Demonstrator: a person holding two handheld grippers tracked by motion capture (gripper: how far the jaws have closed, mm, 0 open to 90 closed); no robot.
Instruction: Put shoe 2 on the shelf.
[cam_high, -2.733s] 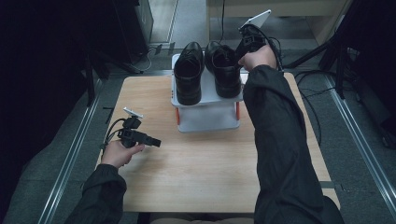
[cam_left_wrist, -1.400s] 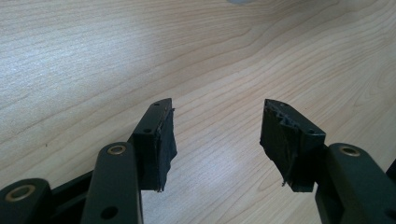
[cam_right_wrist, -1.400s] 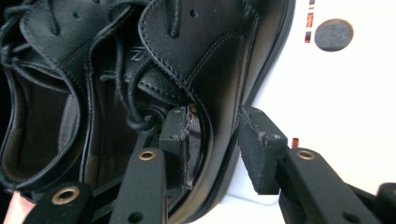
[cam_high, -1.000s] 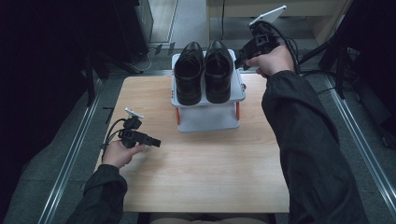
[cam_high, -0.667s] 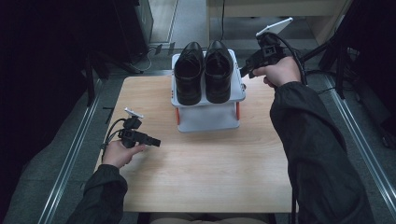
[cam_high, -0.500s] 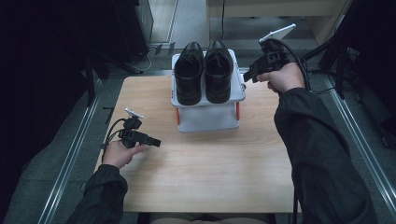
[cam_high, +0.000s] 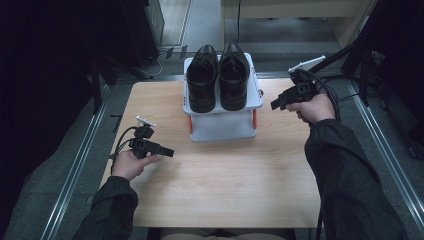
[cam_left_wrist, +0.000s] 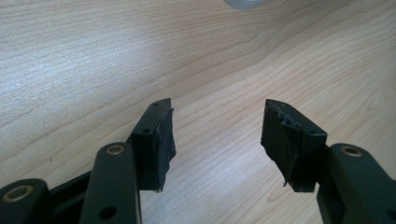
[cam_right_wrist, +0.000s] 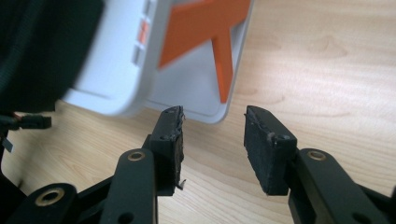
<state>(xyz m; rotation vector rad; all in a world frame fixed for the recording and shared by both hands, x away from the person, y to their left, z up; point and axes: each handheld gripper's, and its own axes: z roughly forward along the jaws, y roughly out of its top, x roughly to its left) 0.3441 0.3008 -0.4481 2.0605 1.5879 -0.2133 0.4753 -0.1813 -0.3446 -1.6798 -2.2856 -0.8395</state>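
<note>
High view: right claw empty, its jaws just opening beside the shoe rack; left claw apparently open, empty.

Dark, perhaps black, sleeves; black claws with brass-coloured rivets.

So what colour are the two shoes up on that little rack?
The shoes are black; the high view shows them best.
</note>
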